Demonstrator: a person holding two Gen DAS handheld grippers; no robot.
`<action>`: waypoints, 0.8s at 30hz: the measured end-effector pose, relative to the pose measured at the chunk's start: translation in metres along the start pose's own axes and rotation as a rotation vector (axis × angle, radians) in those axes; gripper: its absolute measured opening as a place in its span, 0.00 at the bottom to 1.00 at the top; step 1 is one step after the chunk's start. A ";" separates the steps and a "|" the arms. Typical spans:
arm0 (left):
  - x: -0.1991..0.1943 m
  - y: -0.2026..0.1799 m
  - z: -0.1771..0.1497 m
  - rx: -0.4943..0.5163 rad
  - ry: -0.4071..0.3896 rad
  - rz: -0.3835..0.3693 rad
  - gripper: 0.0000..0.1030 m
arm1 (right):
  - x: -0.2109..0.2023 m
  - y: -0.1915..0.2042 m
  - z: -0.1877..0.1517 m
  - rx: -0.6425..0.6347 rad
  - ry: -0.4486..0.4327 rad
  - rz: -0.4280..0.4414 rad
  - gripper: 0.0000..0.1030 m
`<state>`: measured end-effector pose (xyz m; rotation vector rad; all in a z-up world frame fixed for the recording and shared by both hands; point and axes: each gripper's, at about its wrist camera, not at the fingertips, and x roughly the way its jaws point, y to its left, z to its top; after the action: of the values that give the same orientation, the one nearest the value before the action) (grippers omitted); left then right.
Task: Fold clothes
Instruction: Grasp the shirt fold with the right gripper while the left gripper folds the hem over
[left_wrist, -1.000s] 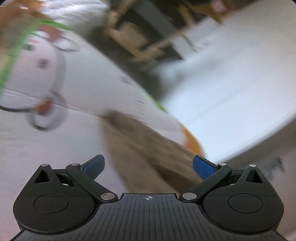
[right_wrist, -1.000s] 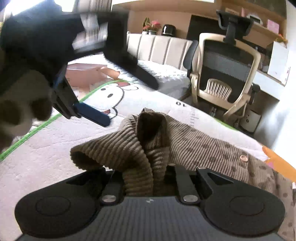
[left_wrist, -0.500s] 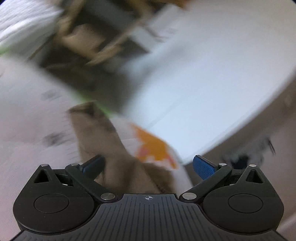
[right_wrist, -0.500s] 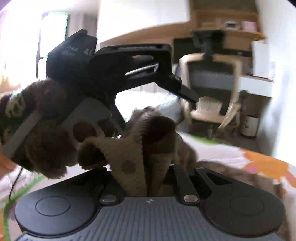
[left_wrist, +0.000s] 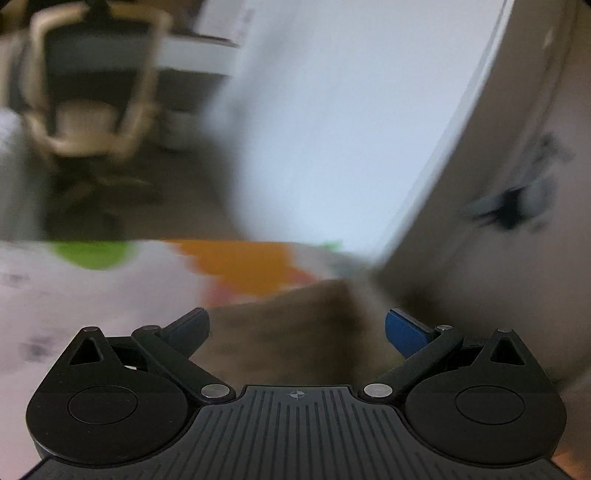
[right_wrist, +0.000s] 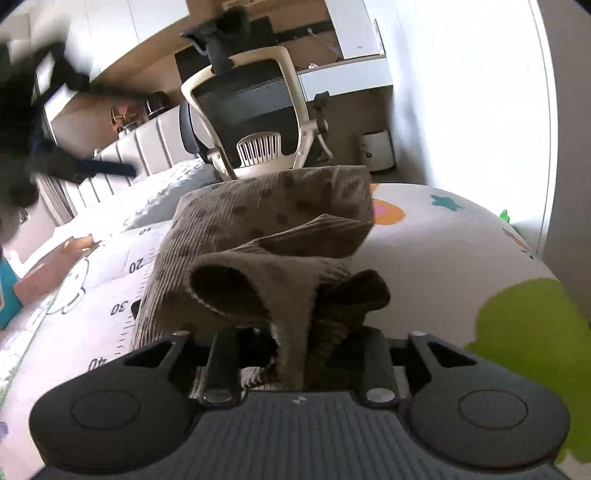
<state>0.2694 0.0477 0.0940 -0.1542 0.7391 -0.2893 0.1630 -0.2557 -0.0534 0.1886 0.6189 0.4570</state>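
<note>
Here right claw (right_wrist: 303, 354) clamps brown corduroy garment (right_wrist: 273, 221), sharp; left view blurred, my left claw (left_wrist: 297, 328) spread, empty.

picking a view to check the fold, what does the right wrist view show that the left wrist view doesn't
Only the right wrist view: the right hand-held gripper shut on a bunched fold of the brown dotted corduroy garment, plus the printed ruler numbers on the mat. Only the left wrist view: the left hand-held gripper open, holding nothing, everything blurred. Both: the garment, the cream-framed mesh office chair and the white cartoon-print mat.
</note>
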 end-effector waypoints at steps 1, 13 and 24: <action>-0.001 0.005 -0.008 0.031 0.011 0.059 1.00 | -0.004 -0.001 0.003 -0.021 -0.010 -0.001 0.38; 0.010 0.049 -0.087 -0.011 0.141 -0.028 1.00 | -0.039 0.030 0.049 -0.244 -0.155 -0.012 0.54; 0.009 0.055 -0.113 -0.173 0.088 -0.391 1.00 | -0.007 0.031 0.006 -0.245 -0.051 -0.040 0.57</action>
<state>0.2093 0.0930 -0.0075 -0.4546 0.8190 -0.6069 0.1504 -0.2316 -0.0349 -0.0447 0.5106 0.4839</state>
